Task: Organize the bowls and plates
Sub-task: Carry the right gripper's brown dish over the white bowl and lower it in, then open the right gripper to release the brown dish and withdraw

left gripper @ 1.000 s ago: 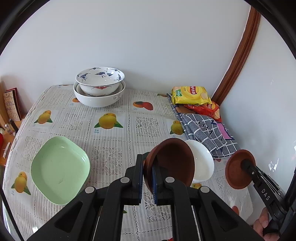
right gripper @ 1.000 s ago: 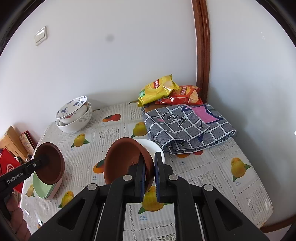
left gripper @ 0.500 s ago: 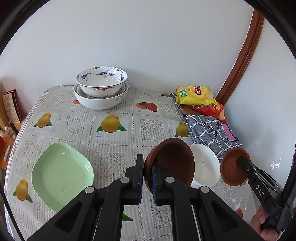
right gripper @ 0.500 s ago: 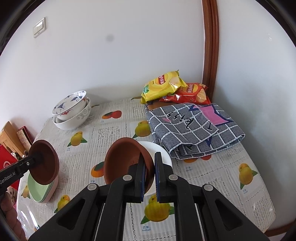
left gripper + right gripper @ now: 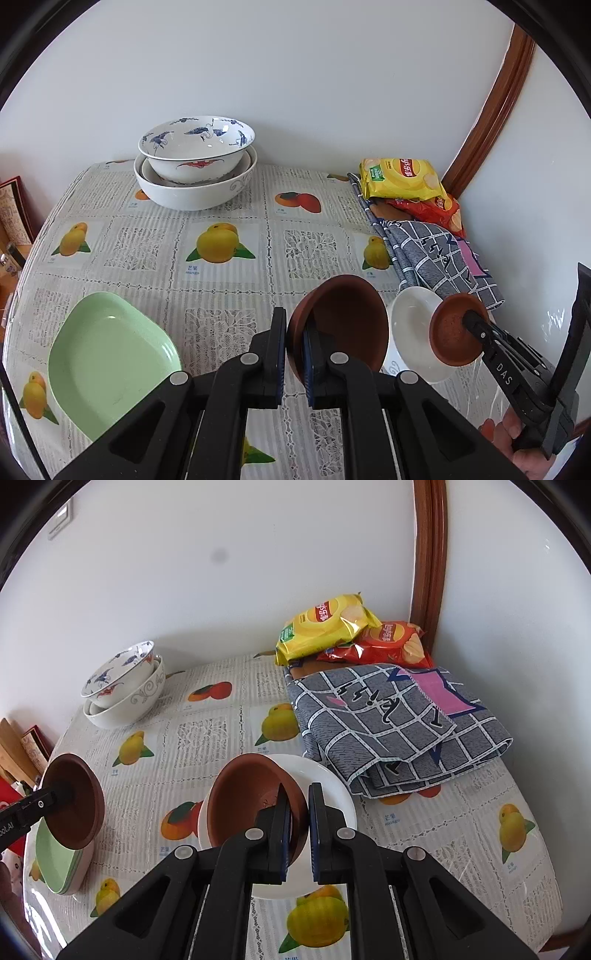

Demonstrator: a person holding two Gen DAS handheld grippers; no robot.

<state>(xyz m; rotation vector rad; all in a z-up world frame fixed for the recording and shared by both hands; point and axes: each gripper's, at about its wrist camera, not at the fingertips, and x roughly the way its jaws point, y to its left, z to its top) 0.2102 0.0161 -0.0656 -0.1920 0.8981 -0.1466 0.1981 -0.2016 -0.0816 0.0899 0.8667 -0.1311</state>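
The left gripper [image 5: 294, 345] is clamping the rim of a brown bowl [image 5: 345, 321], jaws closed on the bowl wall, and is holding it tilted above the table [image 5: 221, 288]. In the right wrist view this bowl is hanging over the green plates [image 5: 55, 864] stacked at the table's left edge. The right gripper [image 5: 298, 825] is clamping the rim of a second brown bowl [image 5: 247, 801], jaws closed on its wall, and is holding it tilted over a white bowl [image 5: 332, 790] standing on the table beside a folded checked cloth [image 5: 399, 727]. Two patterned bowls [image 5: 195, 166] are sitting nested at the far side near the wall. Two snack bags [image 5: 351, 635] are lying in the far corner behind the cloth.
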